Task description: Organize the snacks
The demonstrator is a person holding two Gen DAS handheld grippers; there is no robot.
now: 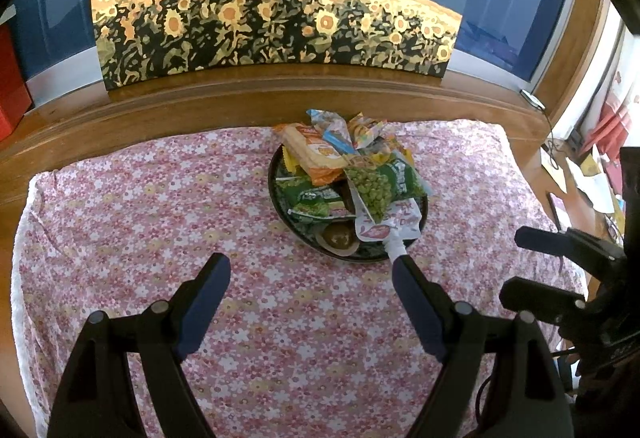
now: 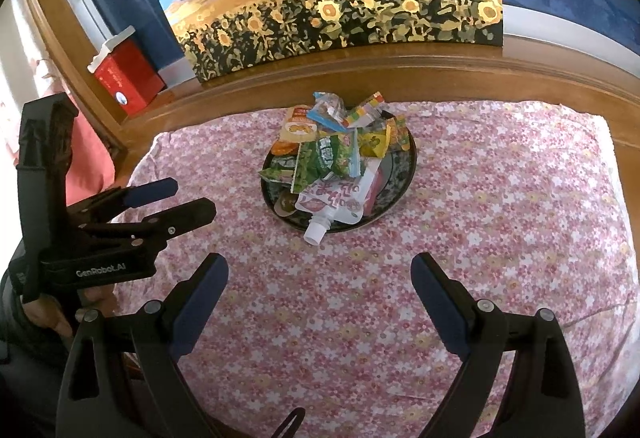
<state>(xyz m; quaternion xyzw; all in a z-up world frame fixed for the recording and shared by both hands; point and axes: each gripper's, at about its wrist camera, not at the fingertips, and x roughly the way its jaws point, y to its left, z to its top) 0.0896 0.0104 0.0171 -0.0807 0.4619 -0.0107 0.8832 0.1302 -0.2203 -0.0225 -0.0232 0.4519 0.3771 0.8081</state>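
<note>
Wooden trim point(image 1: 280, 94) bordered the far edge of a work surface covered by a pink floral cloth point(image 1: 160, 198), thin woven fabric with small white and pink blossoms. Behind it a sunflower painting point(image 1: 272, 18) leaned upright against blue panels, and a red box point(image 2: 128, 78) stood at the far left in the right wrist view.

A round dark plate point(image 1: 422, 216), shallow and patterned along its rim, sat near the far middle of the cloth. Glossy plastic snack packets point(image 1: 320, 158) were heaped on it, overlapping. A green pea packet point(image 1: 384, 186) lay on top of the heap, its long axis running diagonally across the plate. A flat white and pink spout pouch point(image 2: 332, 200) lay at the near side, long axis directed toward the cameras, and its white cylindrical cap point(image 2: 316, 232) projected past the plate rim over the cloth. A brown rounded item point(image 1: 338, 238), type not determinable, sat in the near rim area beside the pouch.

The left gripper point(image 1: 312, 270) hovered over the cloth short of the plate with fingers spread wide, gripping nothing; its right fingertip stood just beside the pouch cap, contact not determinable. The right gripper point(image 2: 320, 270) was likewise spread wide with nothing between its blue padded fingers, near the cap but apart from it.
</note>
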